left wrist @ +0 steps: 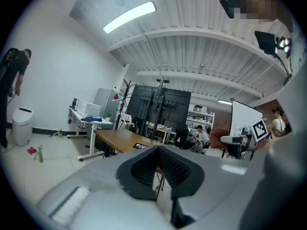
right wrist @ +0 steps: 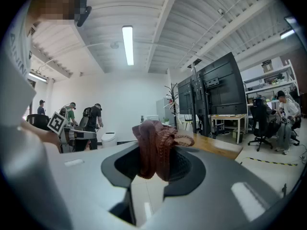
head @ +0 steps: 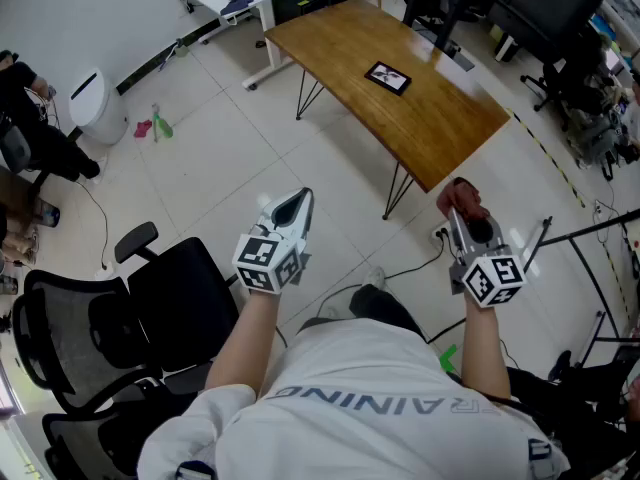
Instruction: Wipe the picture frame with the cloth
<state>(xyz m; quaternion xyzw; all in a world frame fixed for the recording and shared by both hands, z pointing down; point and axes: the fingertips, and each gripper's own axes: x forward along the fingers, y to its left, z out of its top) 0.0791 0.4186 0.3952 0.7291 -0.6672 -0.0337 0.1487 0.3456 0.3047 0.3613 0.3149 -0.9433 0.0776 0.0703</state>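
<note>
My right gripper [head: 460, 214] pinches the cloth [right wrist: 154, 145], seemingly soft and limp; my left gripper [head: 295, 206] is closed and empty; the picture frame [head: 388, 76], well ahead, looks fragile.

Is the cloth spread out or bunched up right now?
Bunched up: the cloth is a crumpled wad clamped in the right gripper.

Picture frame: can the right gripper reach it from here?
Probably not yet: the right gripper, shut on the cloth, hangs short of the table; the picture frame lies farther on, unobstructed.
</note>
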